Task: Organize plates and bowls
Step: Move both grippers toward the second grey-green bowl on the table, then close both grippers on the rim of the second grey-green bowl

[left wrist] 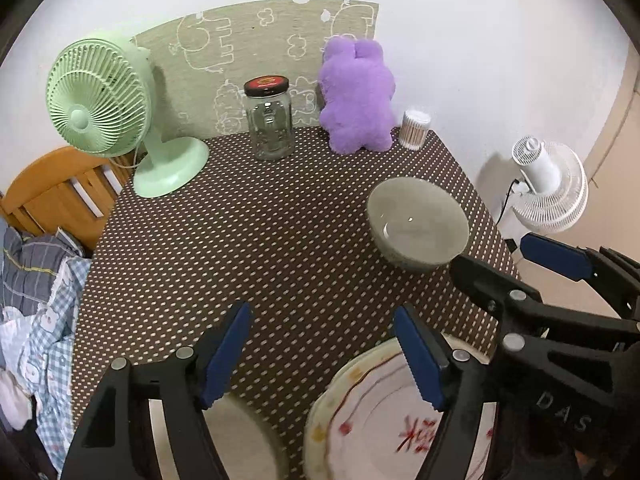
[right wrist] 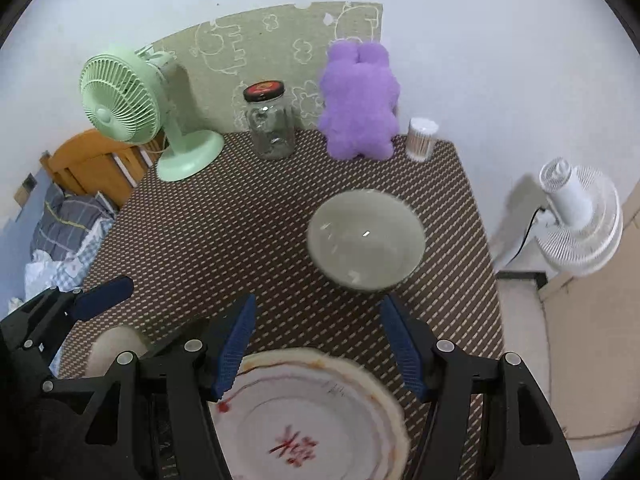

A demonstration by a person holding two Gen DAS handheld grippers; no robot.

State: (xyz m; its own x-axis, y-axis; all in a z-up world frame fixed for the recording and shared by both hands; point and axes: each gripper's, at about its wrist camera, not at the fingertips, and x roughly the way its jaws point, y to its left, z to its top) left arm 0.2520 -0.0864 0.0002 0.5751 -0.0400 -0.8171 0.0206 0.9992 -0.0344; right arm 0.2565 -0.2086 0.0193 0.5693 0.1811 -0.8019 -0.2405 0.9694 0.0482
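Both tongs gape, empty: left tongs (left wrist: 320, 354), right tongs (right wrist: 318, 346). Bowl (right wrist: 366, 236) upright, mouth up; plate (right wrist: 312, 420) flat.

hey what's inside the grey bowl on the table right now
Nothing shows inside the grey bowl: its inner wall and bottom look bare apart from light glints. Its near rim hides a sliver of the inside closest to the cameras, and the views are a little blurred.
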